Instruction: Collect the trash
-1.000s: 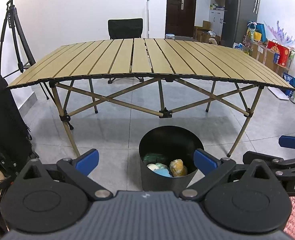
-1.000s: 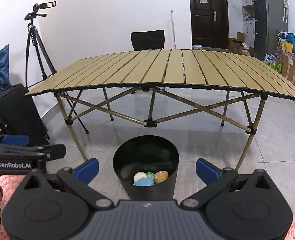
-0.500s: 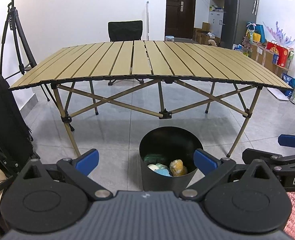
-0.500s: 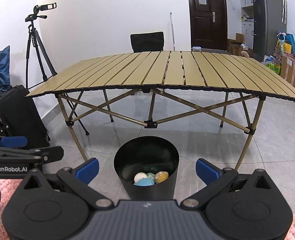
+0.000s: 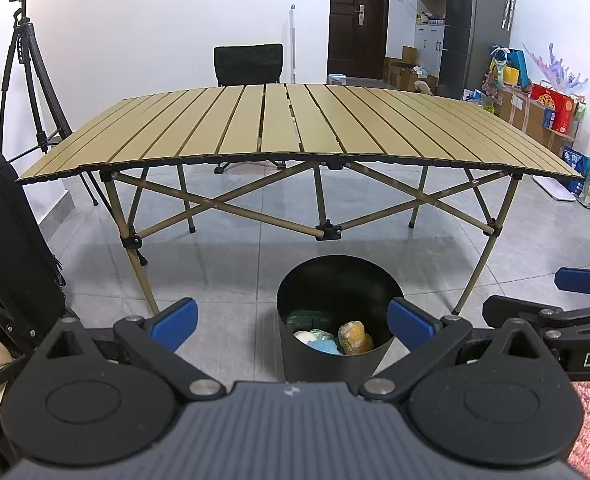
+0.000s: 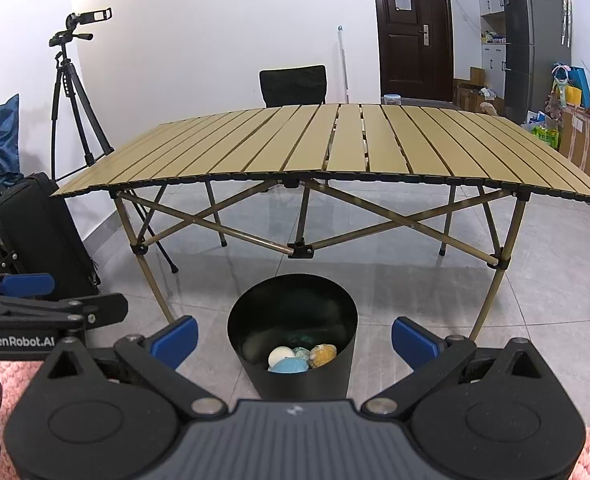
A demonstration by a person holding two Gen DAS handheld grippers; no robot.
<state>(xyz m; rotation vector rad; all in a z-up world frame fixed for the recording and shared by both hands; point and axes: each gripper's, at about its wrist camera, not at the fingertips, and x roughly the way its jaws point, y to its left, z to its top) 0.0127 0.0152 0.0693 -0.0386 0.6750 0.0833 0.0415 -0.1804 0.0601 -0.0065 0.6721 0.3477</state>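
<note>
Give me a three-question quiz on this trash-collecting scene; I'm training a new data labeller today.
1. True or false: the folding table has trash lying on its slats.
2. Where are the collected items? A) on the floor tiles B) inside the black bin C) on the chair
3. Fill in: both the left tongs and right tongs are ____ and hold nothing.

Key: 1 false; 2 B; 3 open.
</note>
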